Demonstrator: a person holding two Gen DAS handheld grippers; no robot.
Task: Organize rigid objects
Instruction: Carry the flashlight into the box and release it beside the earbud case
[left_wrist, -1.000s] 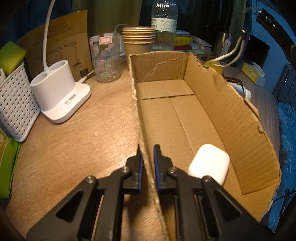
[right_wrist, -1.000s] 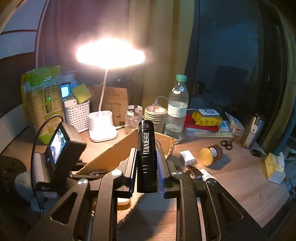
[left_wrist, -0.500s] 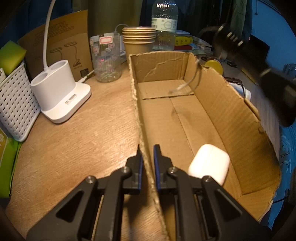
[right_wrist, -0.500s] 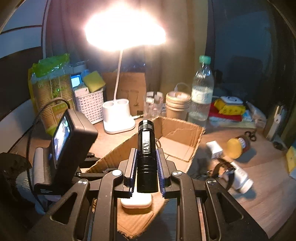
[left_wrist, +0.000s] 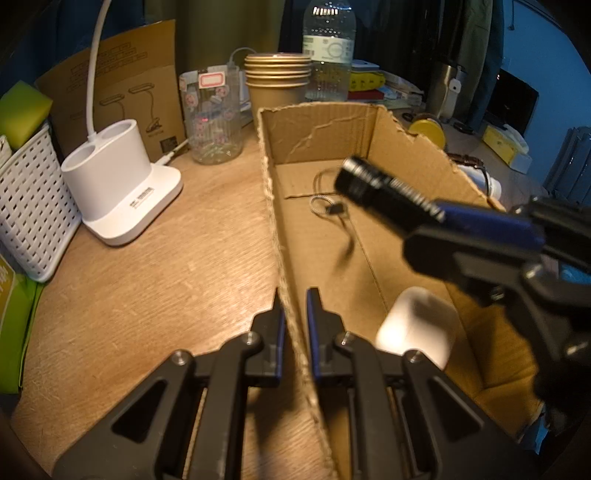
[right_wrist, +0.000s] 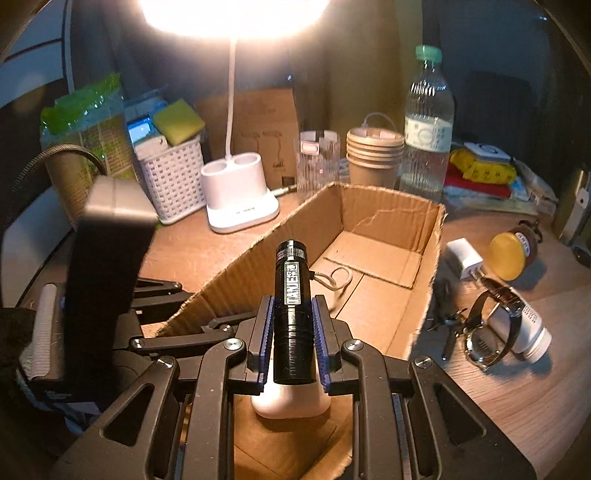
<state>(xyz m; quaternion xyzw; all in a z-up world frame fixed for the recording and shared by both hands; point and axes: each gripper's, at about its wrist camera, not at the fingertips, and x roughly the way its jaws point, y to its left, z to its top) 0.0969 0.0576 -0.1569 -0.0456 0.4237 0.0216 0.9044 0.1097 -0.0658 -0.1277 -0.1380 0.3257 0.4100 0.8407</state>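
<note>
An open cardboard box (left_wrist: 417, 155) lies on the wooden desk, and a white earbud case (left_wrist: 415, 328) rests on its floor at the near end. My left gripper (left_wrist: 294, 314) is shut on the box's left wall. My right gripper (right_wrist: 293, 301) is shut on a black flashlight (right_wrist: 291, 266), which hangs above the inside of the box (right_wrist: 391, 210), over the white case (right_wrist: 290, 400). In the left wrist view the flashlight (left_wrist: 380, 192) and right gripper (left_wrist: 480, 229) reach in from the right. The flashlight's lanyard (right_wrist: 338, 277) dangles toward the box floor.
Left of the box stand a white lamp base (left_wrist: 122, 184), a white basket (left_wrist: 29, 214) and a glass jar (left_wrist: 214, 118). Paper cups (left_wrist: 277, 81) and a water bottle (left_wrist: 328, 55) stand behind it. To its right lie a wristwatch (right_wrist: 491, 321), a white charger (right_wrist: 463, 258) and a yellow-lidded jar (right_wrist: 511, 251).
My right gripper has come down and forward with the flashlight, from beside the box to above its inside. The left gripper has kept still on the box wall.
</note>
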